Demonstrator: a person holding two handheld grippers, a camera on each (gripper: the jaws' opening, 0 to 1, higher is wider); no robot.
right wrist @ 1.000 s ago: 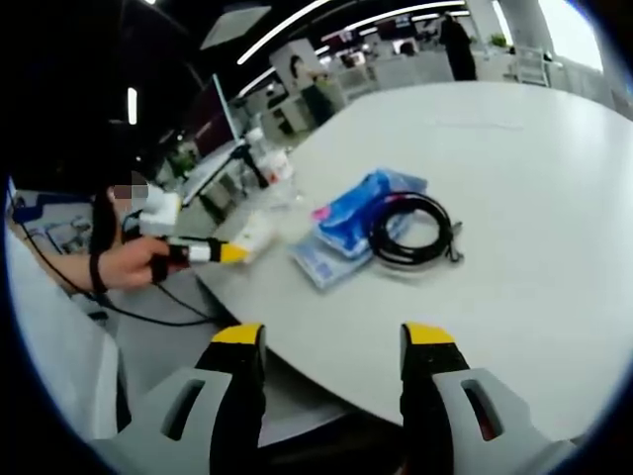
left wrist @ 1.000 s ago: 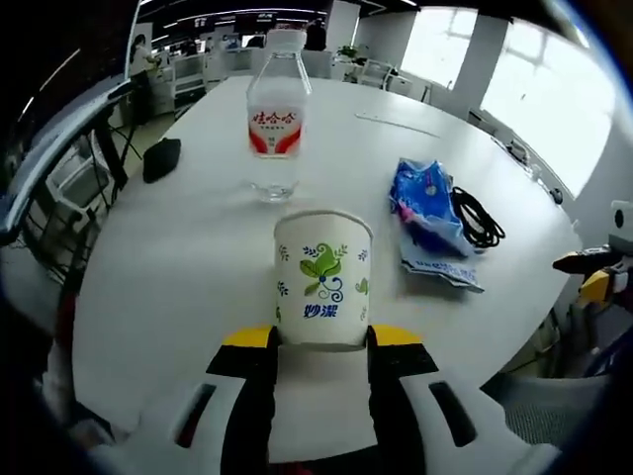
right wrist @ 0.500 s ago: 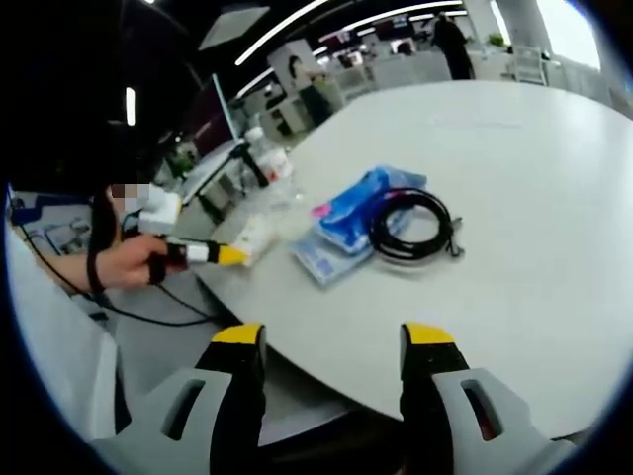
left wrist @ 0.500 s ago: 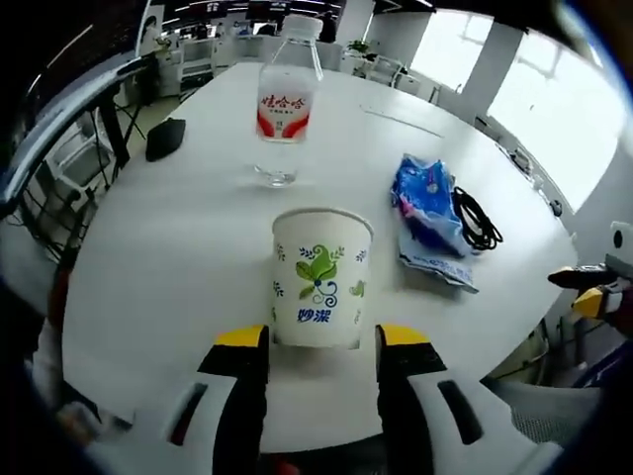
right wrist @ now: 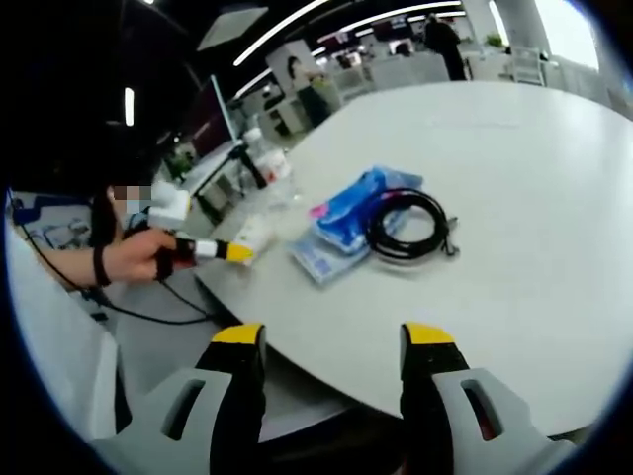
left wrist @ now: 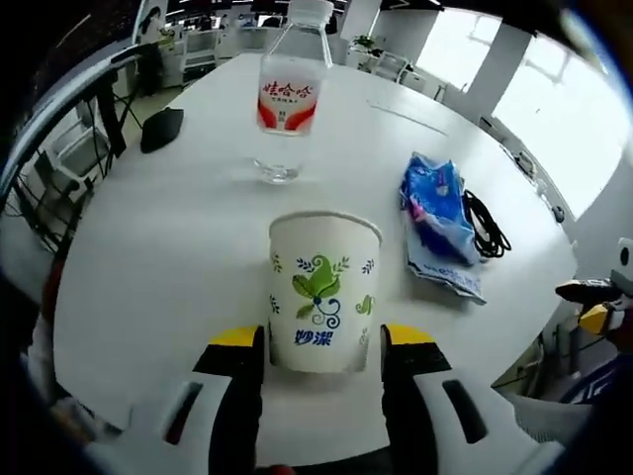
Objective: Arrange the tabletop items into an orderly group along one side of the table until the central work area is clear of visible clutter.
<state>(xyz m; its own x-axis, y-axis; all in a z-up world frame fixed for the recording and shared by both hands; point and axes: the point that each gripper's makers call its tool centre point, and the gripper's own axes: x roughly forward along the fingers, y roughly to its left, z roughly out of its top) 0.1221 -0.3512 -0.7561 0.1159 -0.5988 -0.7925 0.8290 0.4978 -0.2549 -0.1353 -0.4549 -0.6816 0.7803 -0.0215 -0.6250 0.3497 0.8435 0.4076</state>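
Clutter is lying scattered over the round white table [left wrist: 168,247], so by my reading the tidying is only beginning. In the left gripper view, the left gripper [left wrist: 322,341] is standing with its yellow-tipped jaws spread on either side of a white paper cup printed with green leaves [left wrist: 321,292]; the jaws are sitting just beside the cup's base, and I cannot tell whether they are touching it. The cup is standing upright near the table's near edge. Beyond it, a clear plastic water bottle with a red label [left wrist: 289,99] is standing upright towards the middle of the table. To the right, a blue and white soft plastic packet [left wrist: 437,223] is lying flat with a coiled black cable [left wrist: 489,223] touching its far side. A small dark object [left wrist: 161,129] is resting near the left edge, well apart from the rest; what it is I cannot say.

In the right gripper view, the right gripper [right wrist: 334,351] is hanging off the table's edge with its jaws spread and holding nothing, pointed towards the packet [right wrist: 351,223] and cable [right wrist: 407,226]. The person's hand [right wrist: 134,259] is carrying the left gripper at the table's far side in that view.

No item is grouped with another along one side yet, apart from packet and cable lying together. Cup, bottle, packet, cable and the dark object all seem to be awaiting placement.
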